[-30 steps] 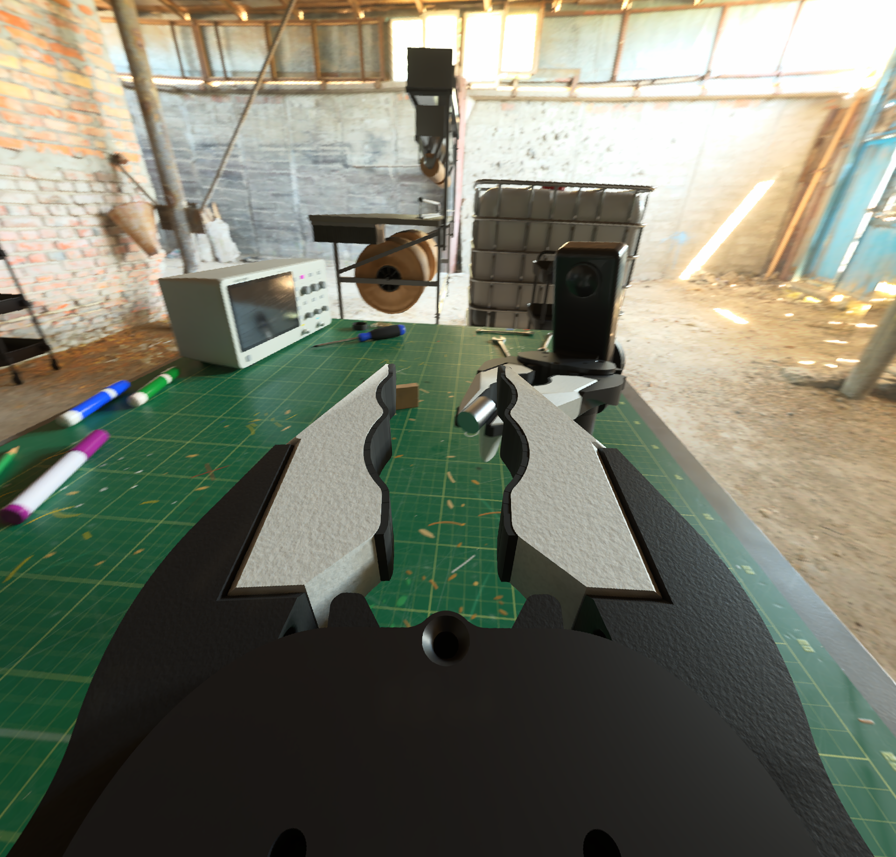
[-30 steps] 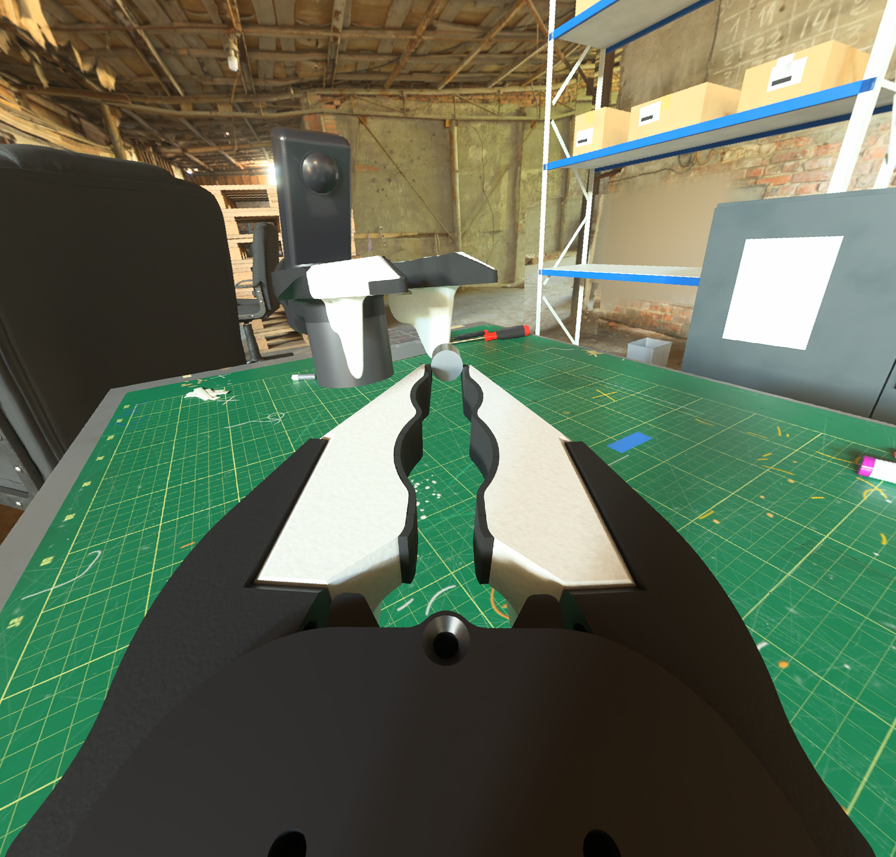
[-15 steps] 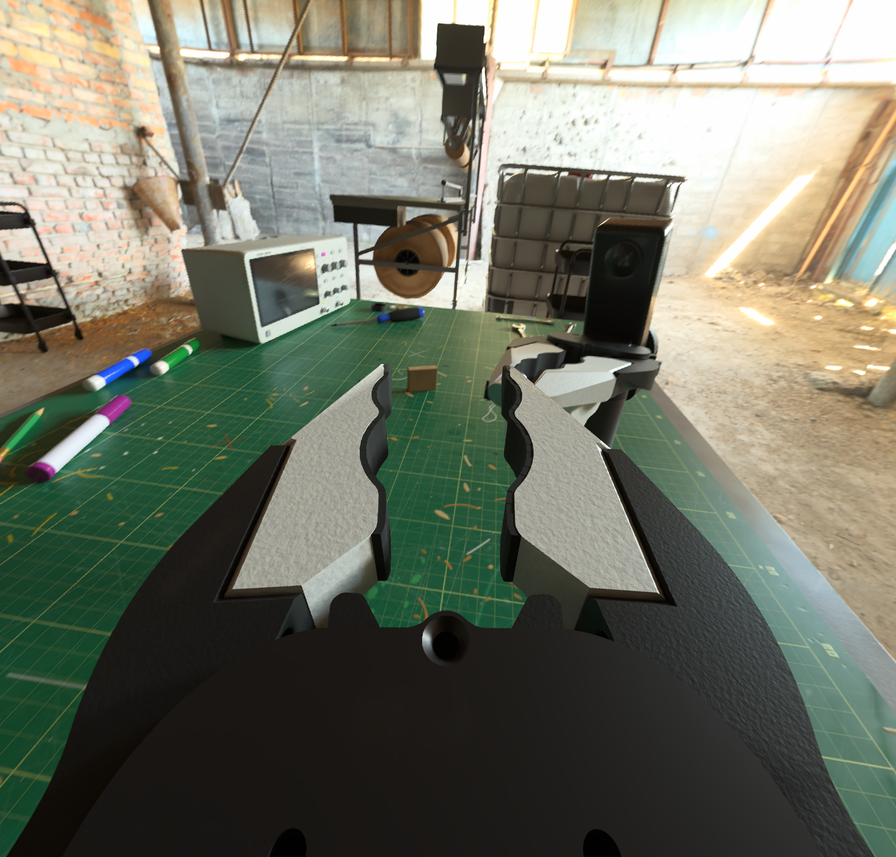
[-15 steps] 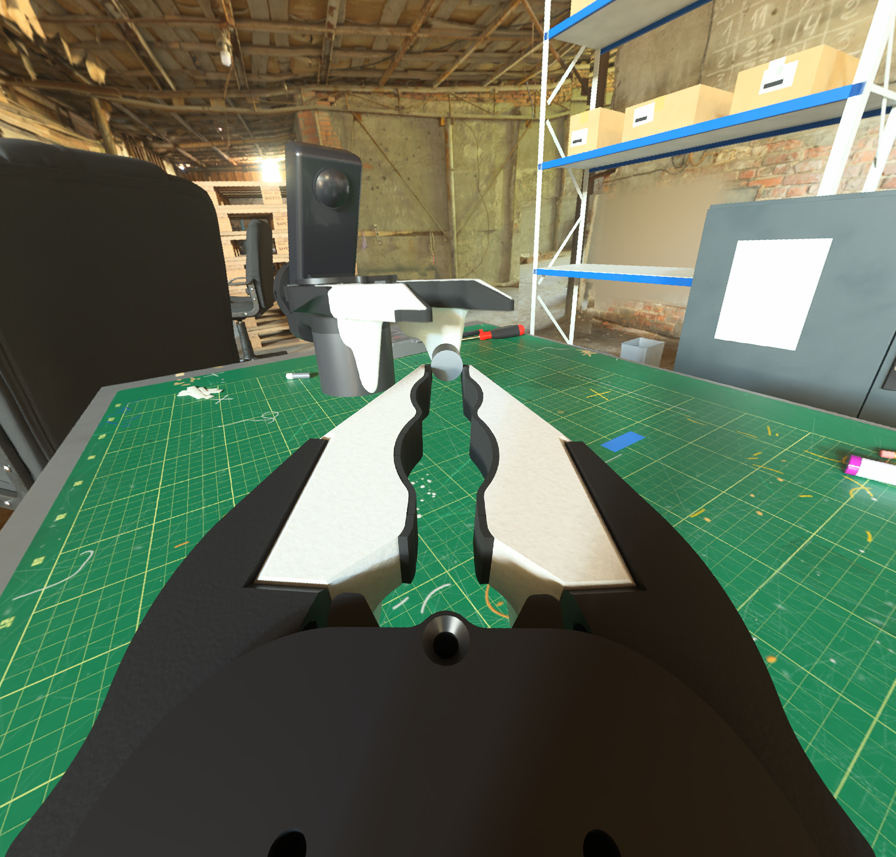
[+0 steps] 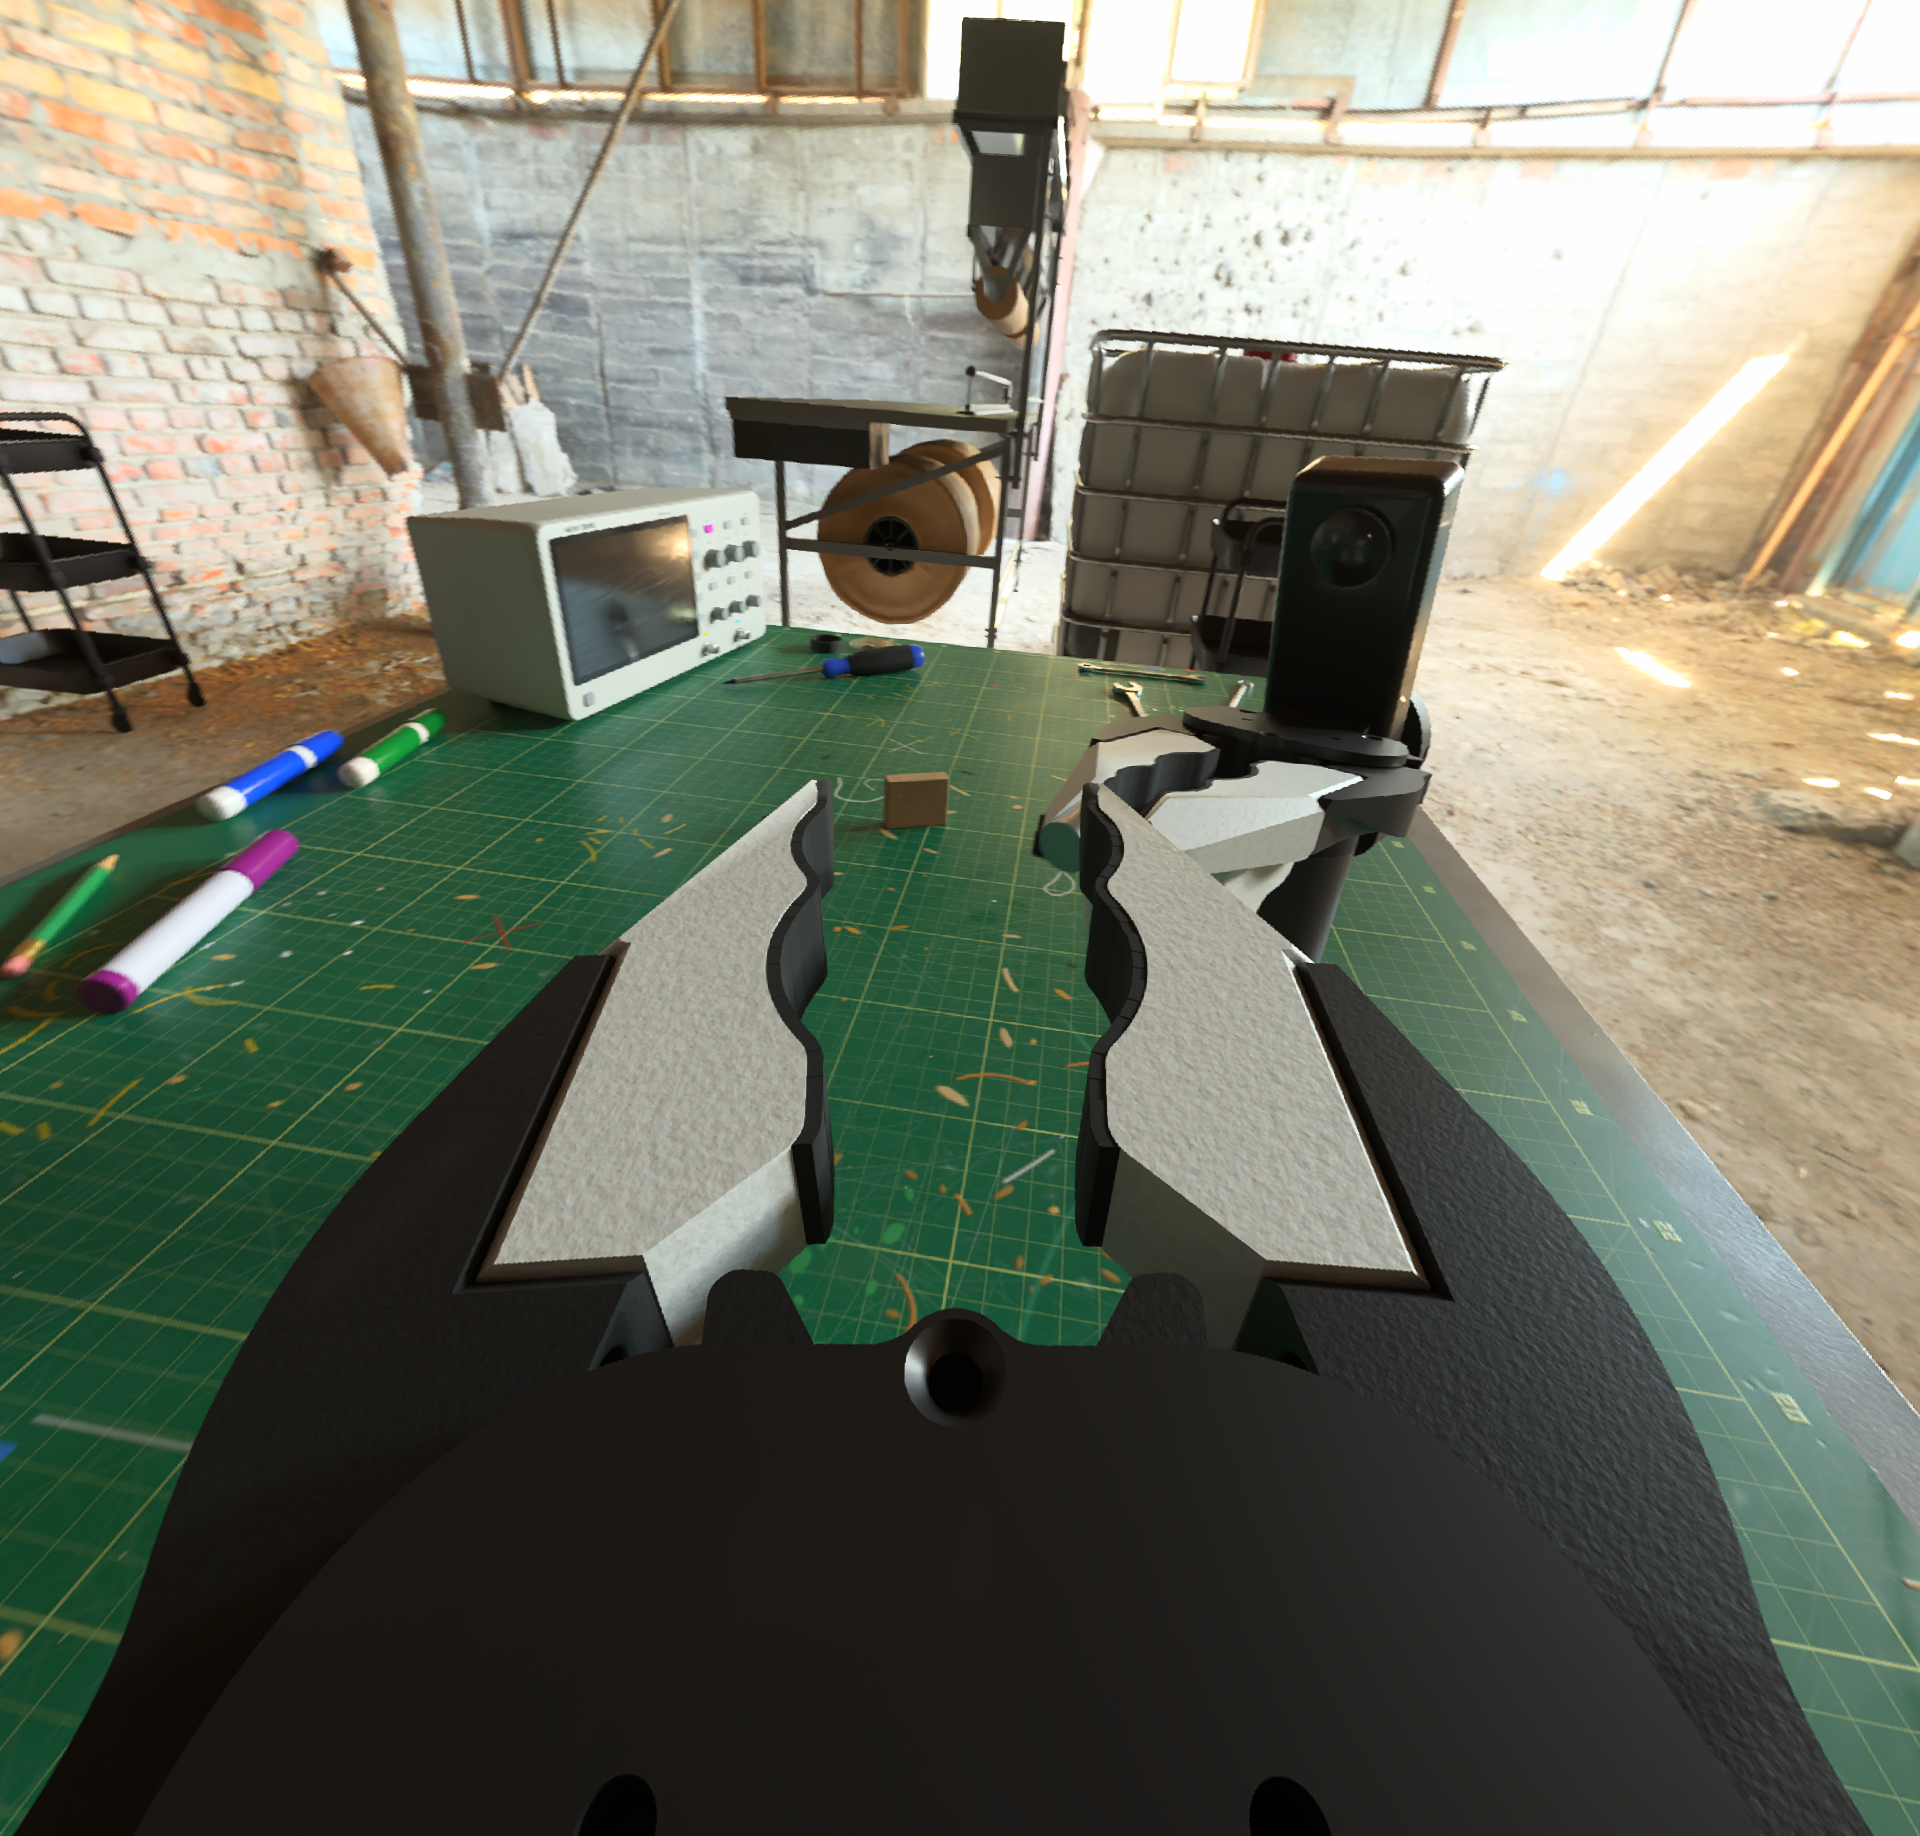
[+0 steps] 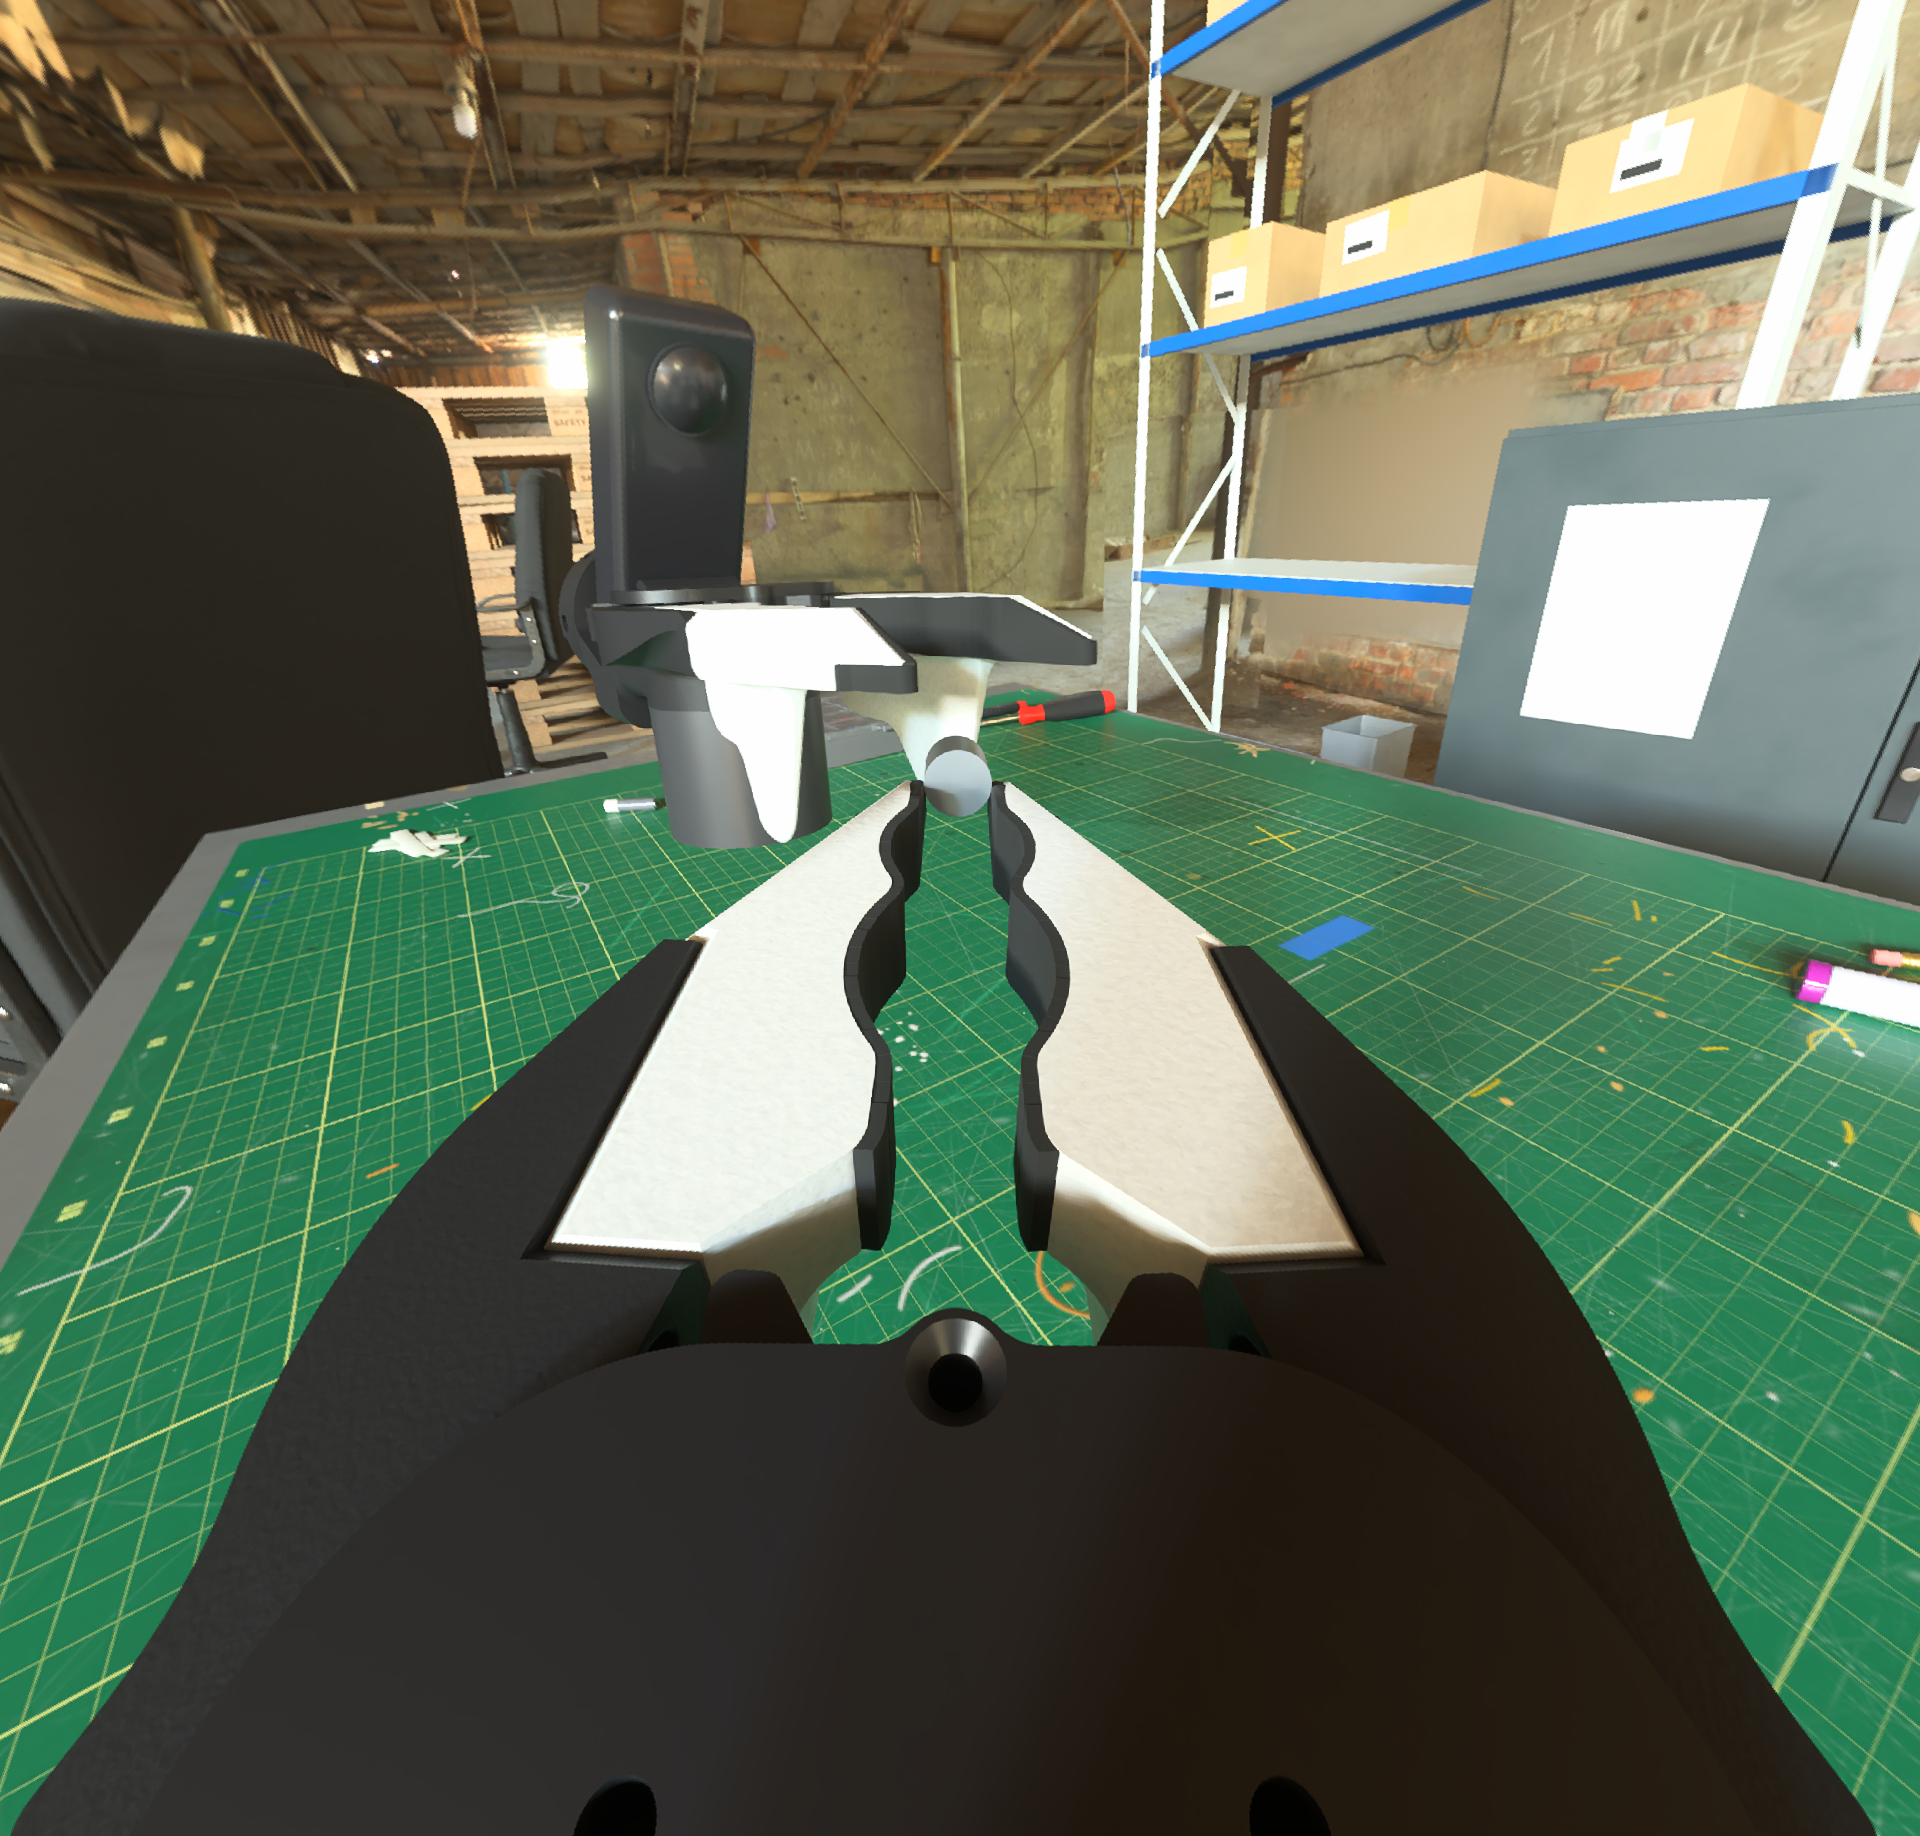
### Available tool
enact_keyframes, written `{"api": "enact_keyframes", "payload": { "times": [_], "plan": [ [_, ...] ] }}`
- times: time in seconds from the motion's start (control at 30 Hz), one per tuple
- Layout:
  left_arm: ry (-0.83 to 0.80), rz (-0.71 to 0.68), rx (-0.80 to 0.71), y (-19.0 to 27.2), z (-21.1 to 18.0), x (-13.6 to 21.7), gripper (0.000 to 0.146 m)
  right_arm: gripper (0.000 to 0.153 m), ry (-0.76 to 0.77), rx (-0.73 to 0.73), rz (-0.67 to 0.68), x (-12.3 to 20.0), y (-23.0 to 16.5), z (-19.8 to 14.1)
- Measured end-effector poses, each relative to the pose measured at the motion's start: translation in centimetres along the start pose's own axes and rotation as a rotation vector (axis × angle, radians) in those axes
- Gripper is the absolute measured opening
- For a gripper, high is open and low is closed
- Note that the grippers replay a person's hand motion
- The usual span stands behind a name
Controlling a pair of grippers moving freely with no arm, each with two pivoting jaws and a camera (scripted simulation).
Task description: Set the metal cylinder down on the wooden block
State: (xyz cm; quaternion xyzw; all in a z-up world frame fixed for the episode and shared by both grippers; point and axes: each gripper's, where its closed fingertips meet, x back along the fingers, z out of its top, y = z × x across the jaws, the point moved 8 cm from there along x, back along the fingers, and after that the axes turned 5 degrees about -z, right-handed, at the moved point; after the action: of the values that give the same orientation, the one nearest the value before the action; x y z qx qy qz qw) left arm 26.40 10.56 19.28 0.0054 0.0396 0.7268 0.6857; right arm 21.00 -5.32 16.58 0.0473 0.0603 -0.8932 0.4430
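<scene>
Here, the carrying step seemed to be in hand. The right gripper (image 6: 954, 799) had its jaws nearly closed on the metal cylinder (image 6: 958, 774), pinched at the tips and held clear above the surface (image 6: 1455, 1215), a green cutting mat. The wooden block (image 5: 915, 799) sat on the mat just left of that cylinder, apart from it. The left gripper (image 5: 954, 836) hovered nearer than the block, jaws wide and holding nothing. Next, I judged, the cylinder needed moving over the block and lowering gently, since its round side might roll. Beyond the block stood a cream oscilloscope (image 5: 592, 597), a brick wall (image 5: 156, 259) and warehouse shelving (image 6: 1455, 259).
</scene>
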Motion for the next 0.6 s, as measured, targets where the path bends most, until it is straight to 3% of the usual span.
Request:
{"api": "enact_keyframes", "payload": {
  "times": [0.13, 0.33, 0.6],
  "plan": [
    [0.040, -0.015, 0.009, 0.1, 0.5, 0.7, 0.045, 0.012, -0.002, 0.010, 0.001, 0.0, -0.1, 0.0],
    [0.011, -0.070, -0.002, 1.3, 0.4, -1.1, 0.047, 0.012, -0.015, 0.015, 0.014, -0.3, -0.4, -0.2],
    [-0.022, -0.005, -0.005, 0.2, 0.0, -0.2, 0.049, 0.012, -0.009, 0.005, -0.004, -0.1, 0.0, -0.2]
  ]
}}
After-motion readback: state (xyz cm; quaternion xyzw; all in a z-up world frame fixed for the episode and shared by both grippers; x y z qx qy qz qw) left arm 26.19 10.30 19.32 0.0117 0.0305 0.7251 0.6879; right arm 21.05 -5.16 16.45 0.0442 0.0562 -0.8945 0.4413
